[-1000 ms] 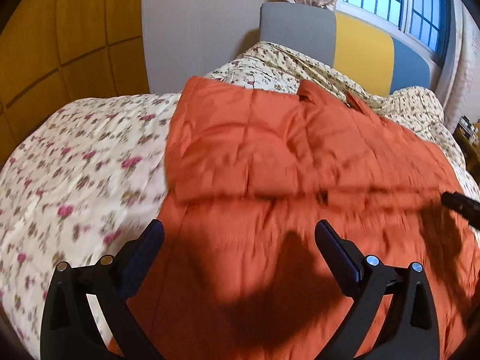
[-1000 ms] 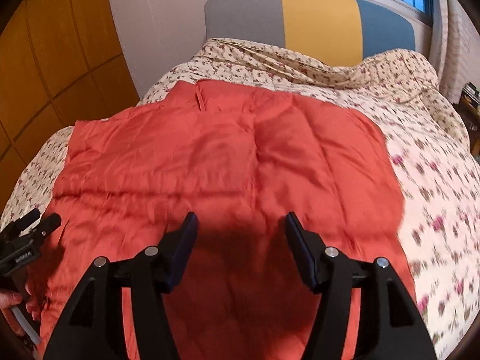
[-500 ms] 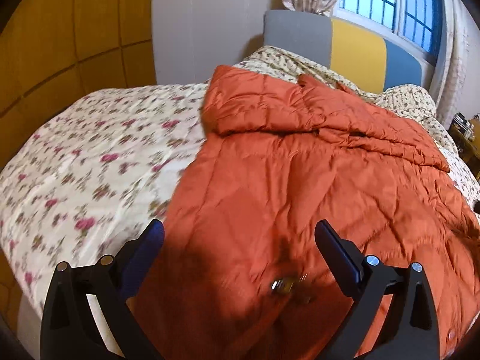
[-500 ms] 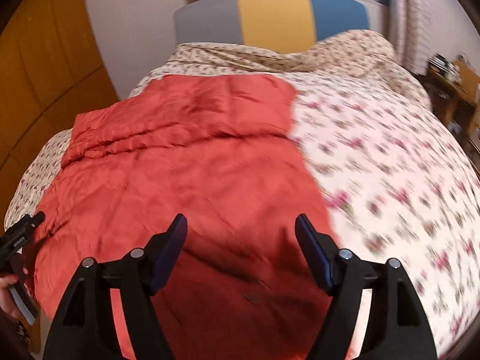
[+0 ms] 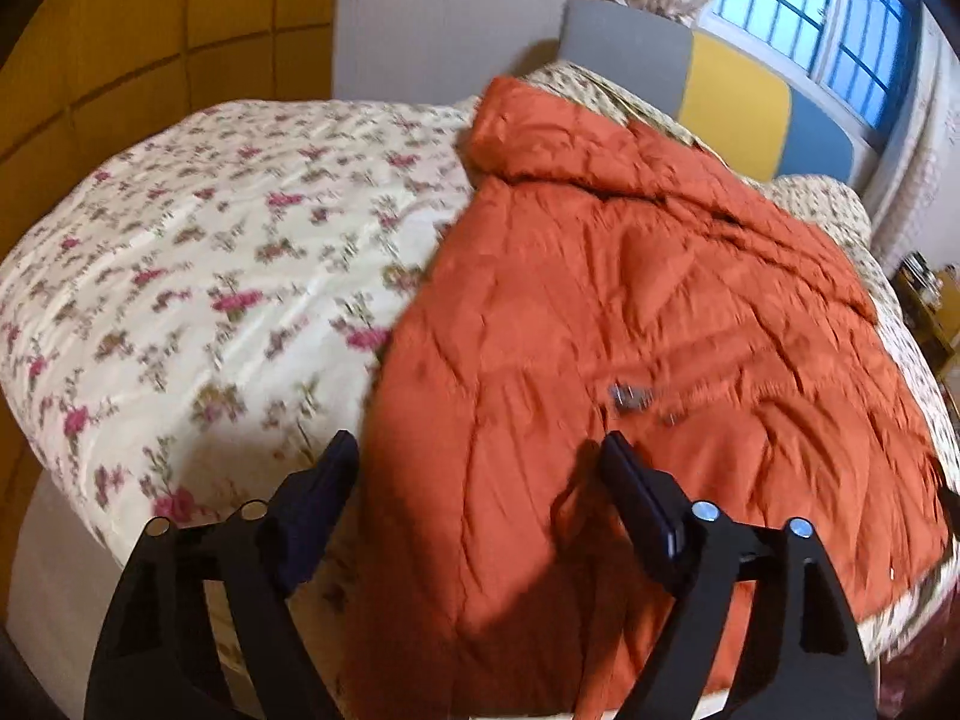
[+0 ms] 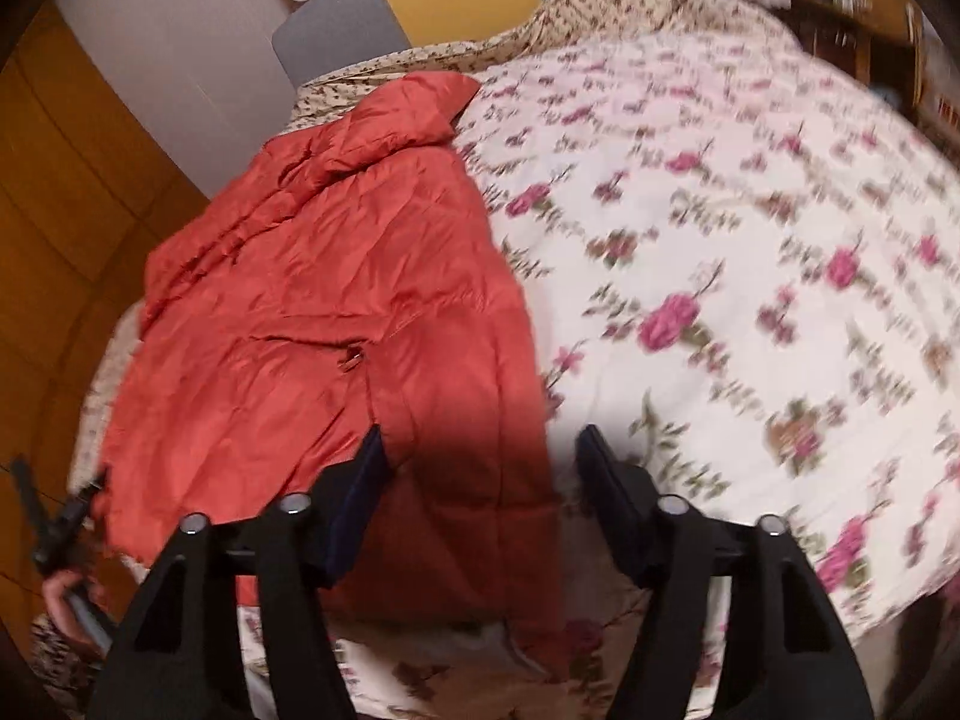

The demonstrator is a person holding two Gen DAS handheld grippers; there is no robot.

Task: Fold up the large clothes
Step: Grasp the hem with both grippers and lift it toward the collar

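Orange quilted jacket (image 5: 630, 312) lies spread flat on the flowered bedspread (image 5: 198, 276), filling the centre and right of my left wrist view and the left half of my right wrist view (image 6: 336, 300). Its far end is folded over on itself into a thick roll toward the headboard (image 5: 708, 78). A small metal fastening (image 5: 630, 397) shows on the jacket's surface, blurred. The near hem hangs at the bed's front edge.

My left gripper (image 5: 480, 462) sits low in the frame over the jacket's left border: one finger is above the bedspread, the other above the orange cloth. Its jaws have just been closing but stand apart, and the pads press on nothing; I judge it released.

My right gripper (image 6: 477, 456) hangs over the jacket's right border, one finger above the cloth, the other above the bedspread. Its jaws have also just been closing, yet remain apart with no cloth pinched; released.

At the lower left edge of the right wrist view, a hand (image 6: 66, 594) grips the handle of the left gripper.

Background: wood-panelled wall (image 5: 120, 48) at upper left, barred window (image 5: 840, 18) at upper right.
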